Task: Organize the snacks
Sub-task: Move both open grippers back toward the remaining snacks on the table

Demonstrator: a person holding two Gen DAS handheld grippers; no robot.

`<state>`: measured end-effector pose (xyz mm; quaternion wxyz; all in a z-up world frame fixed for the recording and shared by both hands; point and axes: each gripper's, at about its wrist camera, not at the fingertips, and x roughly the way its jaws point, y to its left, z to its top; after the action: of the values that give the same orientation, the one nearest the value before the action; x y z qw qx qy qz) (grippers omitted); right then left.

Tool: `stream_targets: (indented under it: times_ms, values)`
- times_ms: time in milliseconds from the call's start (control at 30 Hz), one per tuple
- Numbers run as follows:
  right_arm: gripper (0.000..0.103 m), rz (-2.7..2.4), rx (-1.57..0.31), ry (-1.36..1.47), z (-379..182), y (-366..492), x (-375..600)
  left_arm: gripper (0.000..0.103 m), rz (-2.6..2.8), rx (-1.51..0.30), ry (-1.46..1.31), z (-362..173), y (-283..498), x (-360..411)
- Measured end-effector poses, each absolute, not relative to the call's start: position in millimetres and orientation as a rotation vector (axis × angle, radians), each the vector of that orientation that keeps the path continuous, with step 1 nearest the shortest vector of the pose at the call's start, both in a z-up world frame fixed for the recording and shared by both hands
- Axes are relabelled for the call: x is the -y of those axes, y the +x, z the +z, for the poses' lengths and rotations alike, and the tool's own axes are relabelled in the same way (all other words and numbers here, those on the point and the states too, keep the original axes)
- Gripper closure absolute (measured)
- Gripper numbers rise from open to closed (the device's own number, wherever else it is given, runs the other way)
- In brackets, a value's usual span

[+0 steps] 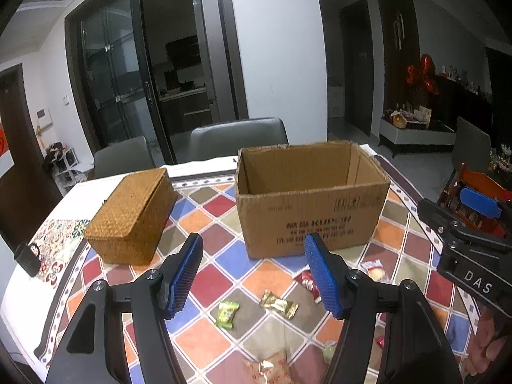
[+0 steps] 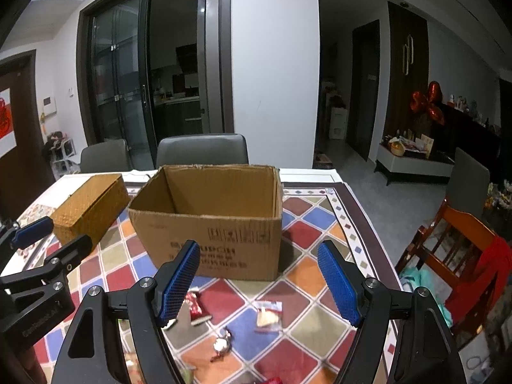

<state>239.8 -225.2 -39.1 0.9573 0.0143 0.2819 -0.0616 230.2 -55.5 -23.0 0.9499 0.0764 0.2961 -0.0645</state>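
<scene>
L tool (image 1: 252, 272) wide | snacks (image 1: 278, 304) below | box (image 1: 307, 204) beyond, top open

Left gripper (image 1: 252, 275), right gripper (image 2: 257, 280): jaws spread wide, empty.

An open cardboard box (image 1: 312, 204) stands upright at centre frame, flaps gone, nothing visible inside. Below it, loose snacks lie scattered on the counter: a green packet (image 1: 227, 314), a gold packet (image 1: 279, 304) just right of it, a red packet (image 1: 308, 283), and a clear bag (image 2: 268, 316) at lower centre.
</scene>
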Motion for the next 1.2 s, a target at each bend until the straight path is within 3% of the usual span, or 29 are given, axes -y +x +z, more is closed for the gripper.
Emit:
stream_targets:
  times_ms: [533, 700, 1200]
  values:
    - [0.026, -0.136, -0.645, 0.007, -75, 200, 224, 0.035, -0.12, -0.686, 0.156, -69, 192, 47]
    - [0.026, -0.142, -0.669, -0.007, -86, 192, 222, 0.027, -0.122, -0.71, 0.158, -85, 183, 46]
    - [0.025, -0.157, -0.765, -0.028, -129, 178, 220, 0.02, -0.114, -0.759, 0.163, -120, 172, 40]
